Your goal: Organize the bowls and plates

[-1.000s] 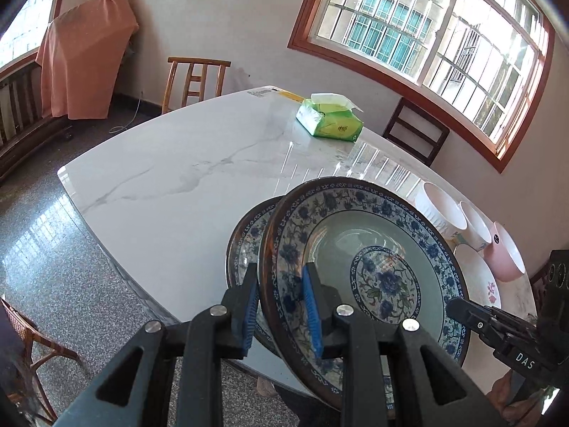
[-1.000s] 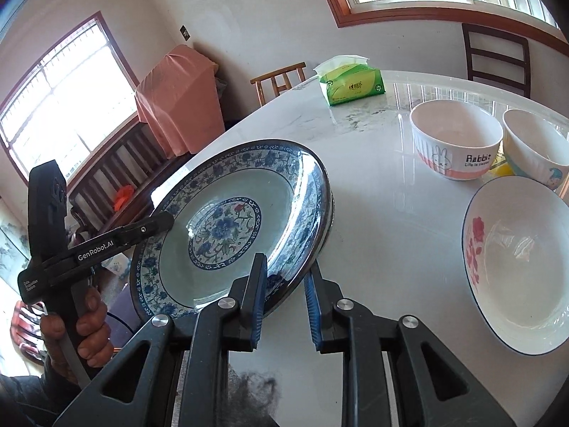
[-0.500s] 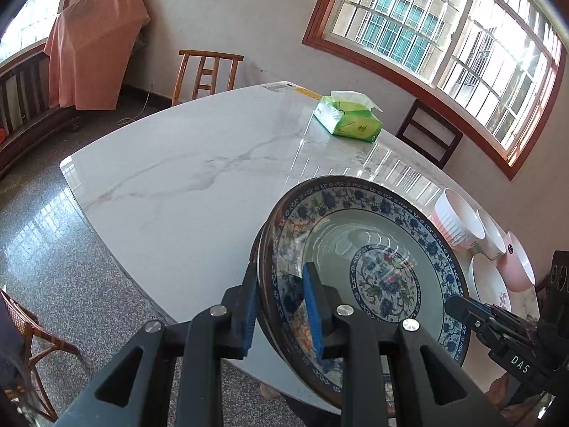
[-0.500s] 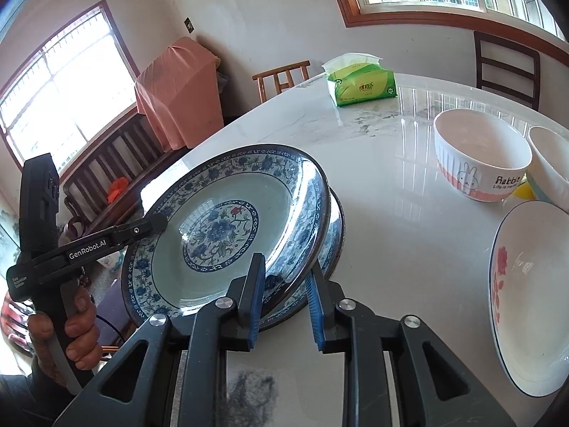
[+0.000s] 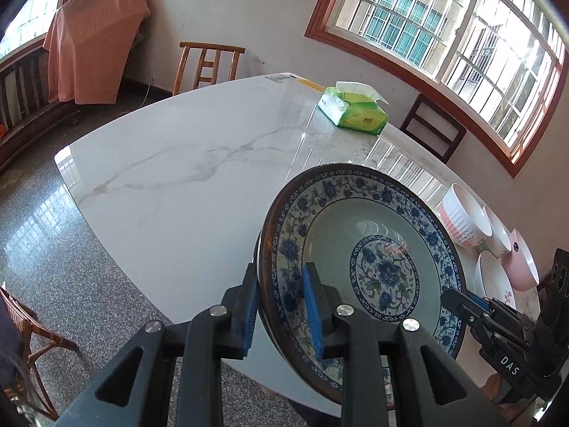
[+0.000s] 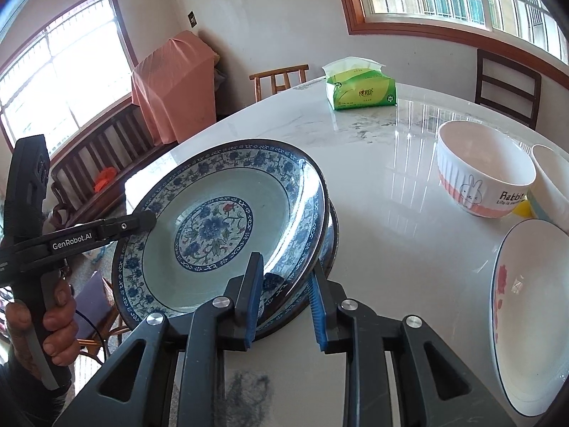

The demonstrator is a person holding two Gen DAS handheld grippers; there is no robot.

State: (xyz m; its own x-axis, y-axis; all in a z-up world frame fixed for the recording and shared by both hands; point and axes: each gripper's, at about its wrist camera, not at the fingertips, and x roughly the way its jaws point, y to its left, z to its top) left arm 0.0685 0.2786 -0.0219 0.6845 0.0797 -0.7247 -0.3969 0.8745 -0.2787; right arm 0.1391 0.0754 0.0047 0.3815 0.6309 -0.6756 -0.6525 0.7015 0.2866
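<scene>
A blue-and-white flowered plate [image 5: 380, 274] [image 6: 213, 227] is held by both grippers, tilted slightly, just over a second plate of the same pattern [image 6: 329, 245] that lies on the marble table [image 5: 185, 163]. My left gripper [image 5: 281, 274] is shut on the upper plate's near-left rim; the right wrist view shows it [image 6: 142, 220] held by a person's hand. My right gripper [image 6: 284, 270] is shut on the opposite rim, its outer finger over the lower plate's edge. It shows at the plate's right side [image 5: 458, 299] in the left wrist view. The lower plate is mostly hidden.
To the right stand a white rabbit bowl [image 6: 483, 178], a second bowl [image 6: 551, 181], a pink bowl [image 5: 522, 263] and a white plate with a red flower [image 6: 533, 313]. A green tissue pack [image 5: 352, 114] lies far back. Chairs ring the table; its near edge is close.
The held plate has come down and sideways with both grippers. It now nearly covers the second plate, which earlier stuck out beside it.
</scene>
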